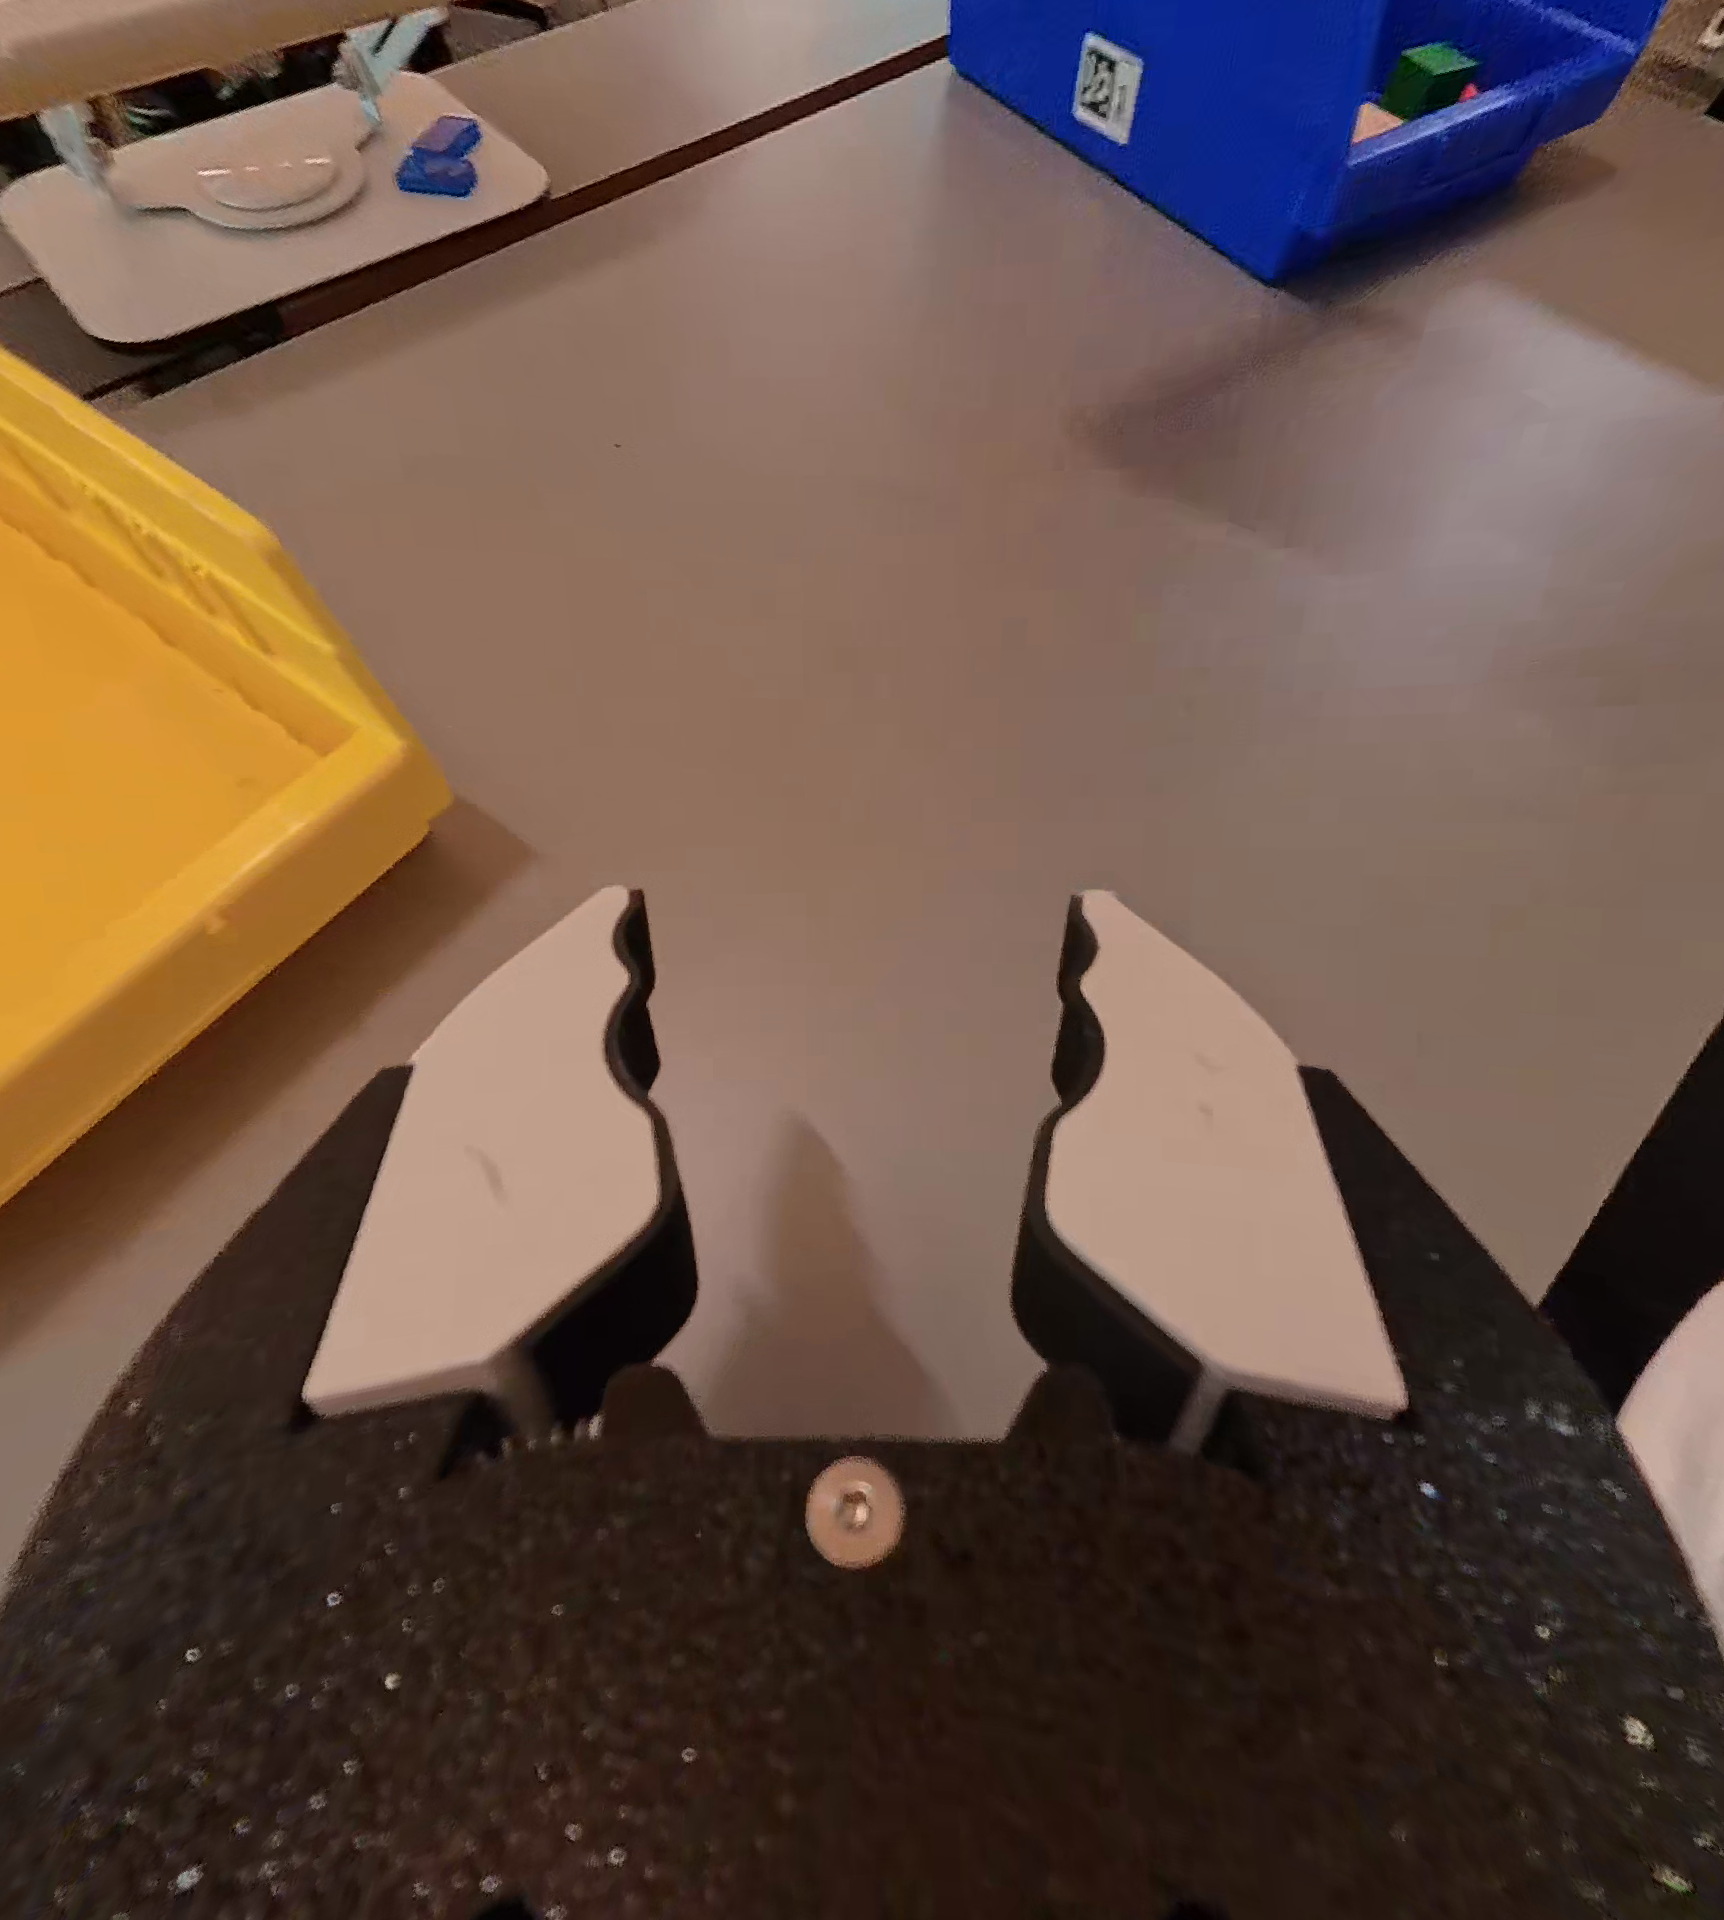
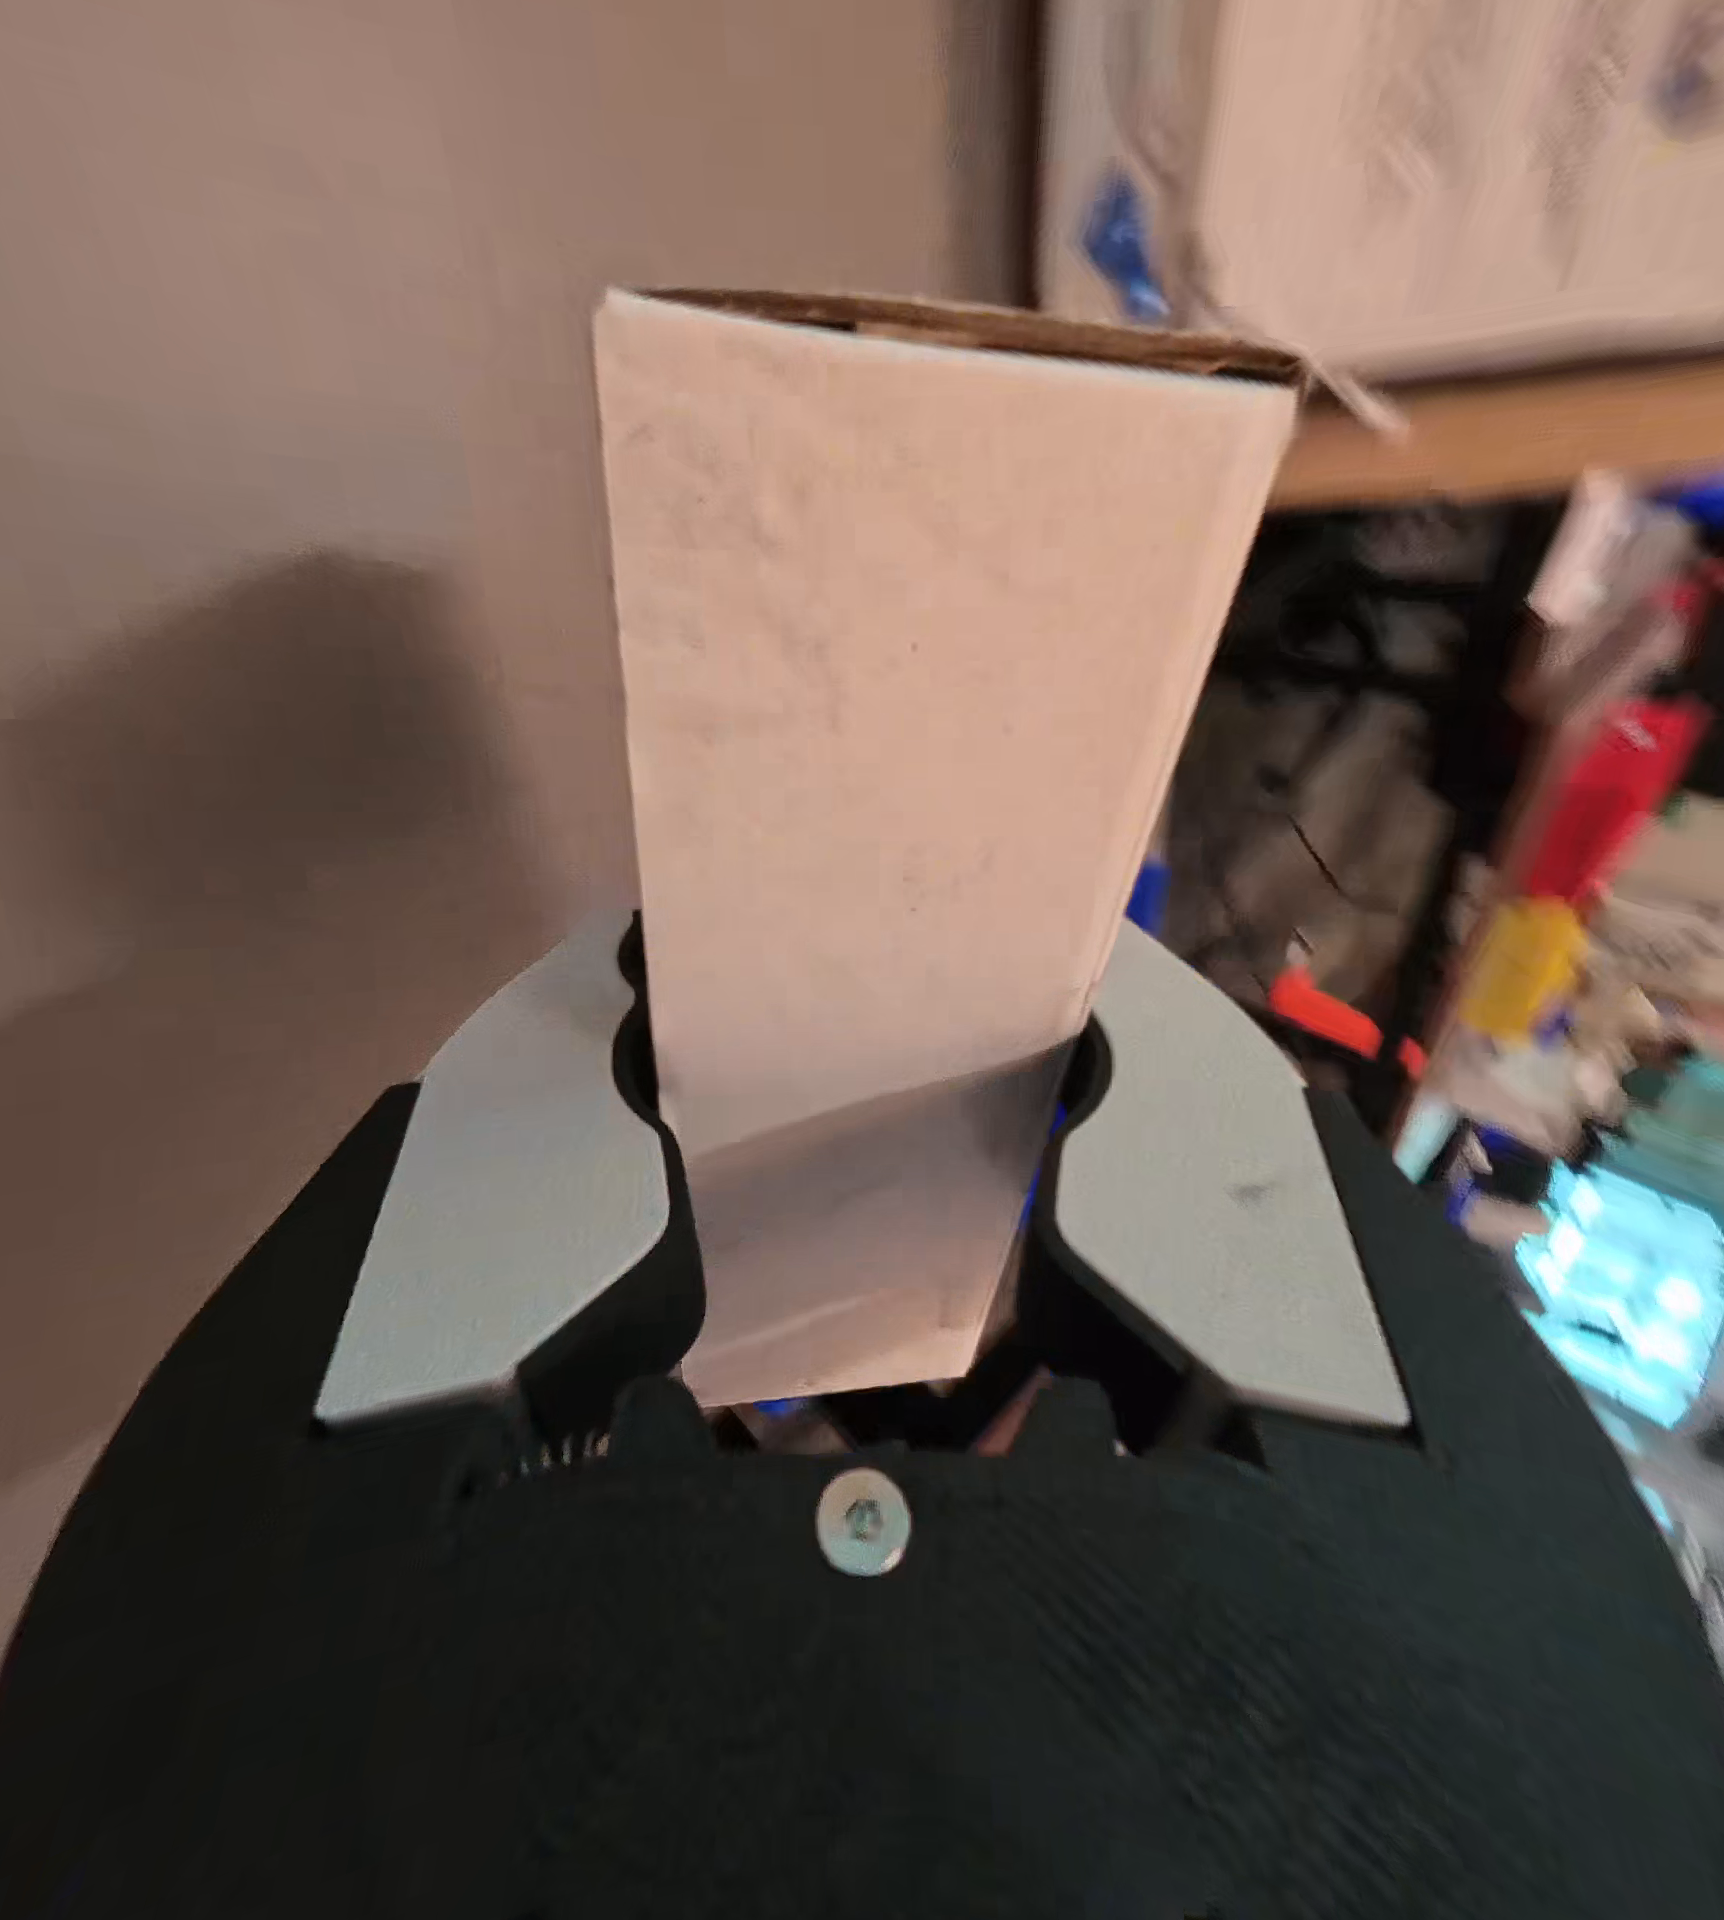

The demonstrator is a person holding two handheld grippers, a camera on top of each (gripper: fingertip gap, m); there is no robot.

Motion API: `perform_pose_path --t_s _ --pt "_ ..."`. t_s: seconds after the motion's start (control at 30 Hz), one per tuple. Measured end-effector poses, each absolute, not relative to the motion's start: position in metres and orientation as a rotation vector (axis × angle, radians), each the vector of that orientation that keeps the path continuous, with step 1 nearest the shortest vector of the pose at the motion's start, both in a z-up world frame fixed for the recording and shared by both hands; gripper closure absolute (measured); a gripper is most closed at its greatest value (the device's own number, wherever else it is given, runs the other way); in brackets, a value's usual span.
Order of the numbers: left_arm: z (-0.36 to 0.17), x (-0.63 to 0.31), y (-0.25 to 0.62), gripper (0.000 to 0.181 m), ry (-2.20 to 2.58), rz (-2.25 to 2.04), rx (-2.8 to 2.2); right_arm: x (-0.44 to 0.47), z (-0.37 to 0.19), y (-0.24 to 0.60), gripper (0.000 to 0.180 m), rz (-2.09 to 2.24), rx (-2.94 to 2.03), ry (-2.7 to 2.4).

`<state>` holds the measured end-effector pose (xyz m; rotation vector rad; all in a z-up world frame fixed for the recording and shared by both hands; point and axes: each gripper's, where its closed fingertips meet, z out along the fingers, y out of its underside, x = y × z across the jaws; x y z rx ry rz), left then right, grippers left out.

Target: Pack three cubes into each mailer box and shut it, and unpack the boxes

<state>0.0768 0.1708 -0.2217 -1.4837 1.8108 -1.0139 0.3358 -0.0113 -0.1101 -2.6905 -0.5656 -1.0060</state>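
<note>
A white mailer box [image 2: 910, 727], clamped between the fingers of the right gripper [image 2: 863, 925], is carried clear of the grey table [image 1: 941, 582], its far end showing a brown cardboard edge; whether it is packed or empty cannot be told from here. The blur of the shelves at the right of that view suggests the box is in transit. The left gripper [image 1: 853, 899] hovers low over the bare tabletop, its fingers spread wide and holding nothing. Near left of it sits a yellow bin [image 1: 110, 727], its visible floor bare; far right stands a blue bin [image 1: 1253, 156] with a green cube [image 1: 1424, 78] and other coloured blocks inside. A grey board [image 1: 266, 208] with a small blue item lies at the far left, on the adjoining table.

The step in hand appears to be moving a box between bin and working space, either bringing it for packing or unpacking, or taking it away. The next move would call for setting the box flat on the open table between the two bins, so that the free left gripper can steady it or work its flap
</note>
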Motion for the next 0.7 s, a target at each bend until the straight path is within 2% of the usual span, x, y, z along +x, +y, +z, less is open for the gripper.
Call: perform_pose_path --t_s 0.03,0.2,0.4,0.7 --pt "-0.222 0.079 0.166 0.107 1.821 -1.038 -1.466 0.363 -0.094 -0.027 0.104 -1.135 -2.646 -0.492" --pt "-0.222 0.063 0.136 0.113 1.969 -1.183 -1.287 0.469 -0.076 -0.088 0.104 -1.457 -2.508 -0.283" --pt "-0.245 0.036 0.110 0.105 2.141 -1.112 -1.172 0.543 -0.117 -0.112 0.104 -1.672 -2.475 -0.323" --pt "-0.195 0.100 0.089 0.107 1.567 -1.699 -1.313 0.594 -0.200 -0.107 0.104 -1.641 -2.412 -0.323"
